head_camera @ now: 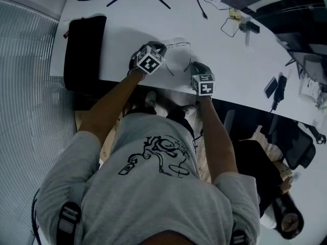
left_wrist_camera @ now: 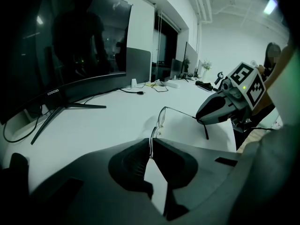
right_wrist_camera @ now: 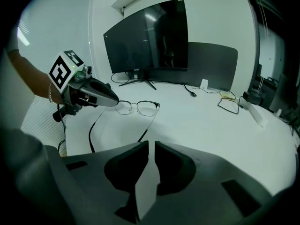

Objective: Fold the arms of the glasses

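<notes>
The glasses [head_camera: 179,46] rest on the white desk [head_camera: 230,70] with both arms splayed open. One arm [right_wrist_camera: 149,124] runs back toward the person, and the other [right_wrist_camera: 96,125] curves down beside the left tongs. As far as the pictures show, neither arm is folded, so the whole task is left to do, though a hold has been set up.

The left tongs [left_wrist_camera: 151,142] are clamped on the thin rim of the front frame [left_wrist_camera: 161,116] and steady the glasses at their left end. The right tongs [right_wrist_camera: 151,143] are nearly together with only a thin slit between the jaws, and nothing shows in that slit. Their tip sits against the right arm near its dark end piece [left_wrist_camera: 205,130]. I cannot tell whether it presses the arm or just rests beside it. My reading is that this arm goes in first and the other arm follows.

The desk's front edge [head_camera: 168,88] lies just on the person's side of the glasses, so an arm tip could slip off there. Beyond the glasses the desk is bare white up to the foot of the monitor [left_wrist_camera: 70,46], which leaves room to swing an arm inward. A black pouch [head_camera: 84,50] lies well to the left of the glasses, and the cables [head_camera: 231,25] are well off to the far right.
</notes>
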`<state>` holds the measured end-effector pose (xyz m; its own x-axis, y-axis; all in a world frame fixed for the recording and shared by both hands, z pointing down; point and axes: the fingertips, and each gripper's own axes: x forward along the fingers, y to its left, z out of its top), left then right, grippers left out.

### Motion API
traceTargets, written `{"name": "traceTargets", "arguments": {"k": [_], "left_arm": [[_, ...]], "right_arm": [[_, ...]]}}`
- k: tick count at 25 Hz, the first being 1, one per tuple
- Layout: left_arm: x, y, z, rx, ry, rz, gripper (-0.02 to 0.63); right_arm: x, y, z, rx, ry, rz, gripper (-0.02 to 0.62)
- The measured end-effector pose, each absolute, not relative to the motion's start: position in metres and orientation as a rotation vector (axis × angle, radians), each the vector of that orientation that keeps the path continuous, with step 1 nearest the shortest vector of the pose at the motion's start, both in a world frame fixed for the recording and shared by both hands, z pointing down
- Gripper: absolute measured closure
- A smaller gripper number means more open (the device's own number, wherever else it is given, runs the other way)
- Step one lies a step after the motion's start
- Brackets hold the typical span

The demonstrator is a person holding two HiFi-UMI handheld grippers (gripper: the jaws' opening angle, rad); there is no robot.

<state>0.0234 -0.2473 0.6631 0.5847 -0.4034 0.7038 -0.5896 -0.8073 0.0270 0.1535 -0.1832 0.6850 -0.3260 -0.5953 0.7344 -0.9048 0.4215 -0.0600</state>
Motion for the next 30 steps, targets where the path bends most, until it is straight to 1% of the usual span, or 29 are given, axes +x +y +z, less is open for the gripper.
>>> {"name": "traceTargets", "arguments": {"k": [30], "left_arm": [[0.04, -0.231, 0.658, 2.561, -0.796, 1.034, 0.569]], "right_arm": [[0.132, -0.186, 0.679, 1.248, -2.085, 0.651, 0.545]]}}
